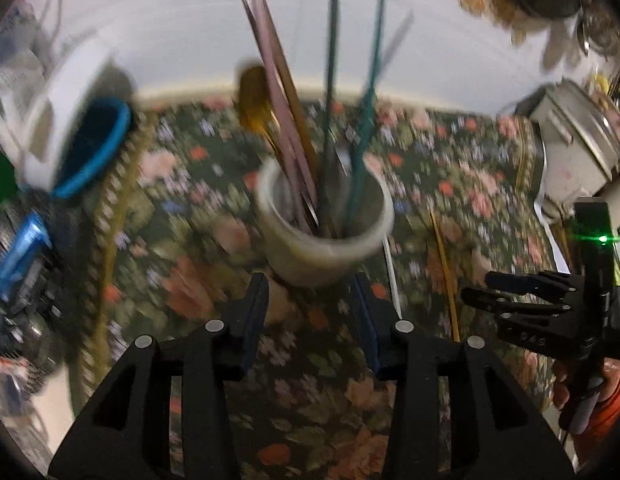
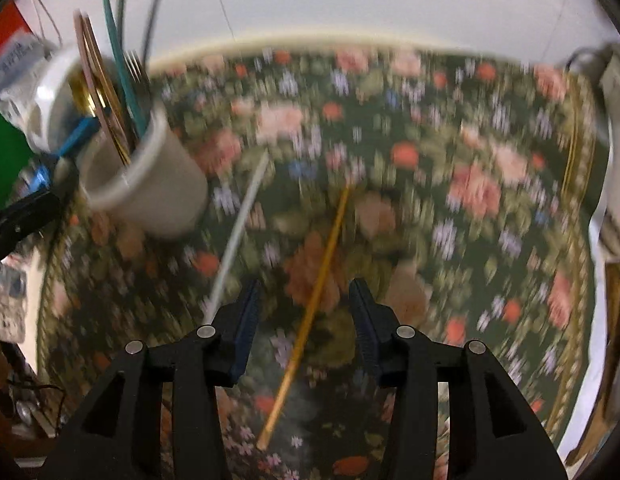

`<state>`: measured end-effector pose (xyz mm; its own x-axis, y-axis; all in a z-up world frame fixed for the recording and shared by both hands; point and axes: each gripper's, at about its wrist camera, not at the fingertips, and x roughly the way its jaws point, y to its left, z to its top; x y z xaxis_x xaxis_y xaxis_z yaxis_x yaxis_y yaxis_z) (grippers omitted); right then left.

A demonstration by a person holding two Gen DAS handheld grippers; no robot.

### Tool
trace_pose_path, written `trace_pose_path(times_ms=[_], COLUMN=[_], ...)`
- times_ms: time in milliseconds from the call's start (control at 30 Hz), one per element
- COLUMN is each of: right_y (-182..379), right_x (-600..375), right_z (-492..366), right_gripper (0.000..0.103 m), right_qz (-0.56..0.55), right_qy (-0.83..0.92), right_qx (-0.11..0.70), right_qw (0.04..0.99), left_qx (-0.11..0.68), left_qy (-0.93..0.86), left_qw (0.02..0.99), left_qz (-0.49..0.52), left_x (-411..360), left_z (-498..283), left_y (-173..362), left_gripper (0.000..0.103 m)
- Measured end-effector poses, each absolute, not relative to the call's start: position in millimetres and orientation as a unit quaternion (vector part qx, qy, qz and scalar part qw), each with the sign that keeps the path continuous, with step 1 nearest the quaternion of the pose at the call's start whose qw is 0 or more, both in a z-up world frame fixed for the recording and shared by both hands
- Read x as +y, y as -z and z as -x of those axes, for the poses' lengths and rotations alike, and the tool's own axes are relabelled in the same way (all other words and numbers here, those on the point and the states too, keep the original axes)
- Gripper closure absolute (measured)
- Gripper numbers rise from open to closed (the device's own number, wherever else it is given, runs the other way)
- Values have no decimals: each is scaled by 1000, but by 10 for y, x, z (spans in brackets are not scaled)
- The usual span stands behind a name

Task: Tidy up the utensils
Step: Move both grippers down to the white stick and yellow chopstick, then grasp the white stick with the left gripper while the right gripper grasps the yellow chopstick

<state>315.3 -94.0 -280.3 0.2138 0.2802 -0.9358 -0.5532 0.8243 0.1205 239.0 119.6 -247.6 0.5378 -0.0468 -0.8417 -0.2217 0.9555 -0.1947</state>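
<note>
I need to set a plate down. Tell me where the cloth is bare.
Free: the floral cloth right of the yellow stick, out to its gold border. Crowded: the left side, around the white cup of utensils, the white stick and the blue-rimmed container.

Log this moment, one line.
left gripper open, facing cup | right gripper open over yellow stick | white stick on cloth

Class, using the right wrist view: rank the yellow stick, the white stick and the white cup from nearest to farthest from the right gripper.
1. Yellow stick: on the cloth, passing between the open right gripper fingers.
2. White stick: just left of the left finger.
3. White cup: upper left, holding utensils.
</note>
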Motion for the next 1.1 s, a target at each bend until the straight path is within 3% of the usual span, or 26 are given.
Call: trace_pose_path(times_ms=[167, 500, 633, 733, 800, 967, 1033, 1100], right_y=[3057, 3104, 3090, 3101, 3101, 3087, 3048, 3011], right_x=[-1052, -963, -1009, -1105, -1215, -1539, -1686, -1824], right_z=[-3085, -2964, -2965, -3016, -3064, -3195, -3223, -3251], right_gripper=[61, 62, 75, 91, 94, 96, 97, 97], right_qz=[100, 131, 138, 125, 116, 85, 68, 51], right_qy=[-255, -232, -229, -225, -218, -208, -206, -206], right_qx=[599, 573, 564, 567, 572, 585, 588, 592], right_qw=[753, 775, 781, 782, 782, 779, 780, 778], left_qx=[504, 539, 545, 544, 544, 533, 531, 533], left_qy=[-31, -2, 8, 13, 13, 9, 11, 19], left_qw=[848, 831, 828, 832, 833, 842, 842, 839], left_qz=[163, 136, 128, 110, 99, 89, 93, 104], left_x=[984, 620, 526, 429, 377, 299, 268, 236], left_z=[-2429, -2639, -2757, -2858, -2920, -3027, -3074, -3110], left_y=[2741, 3052, 3133, 3169, 3201, 3193, 3196, 3200], left_gripper=[61, 61, 61, 61, 62, 74, 91, 97])
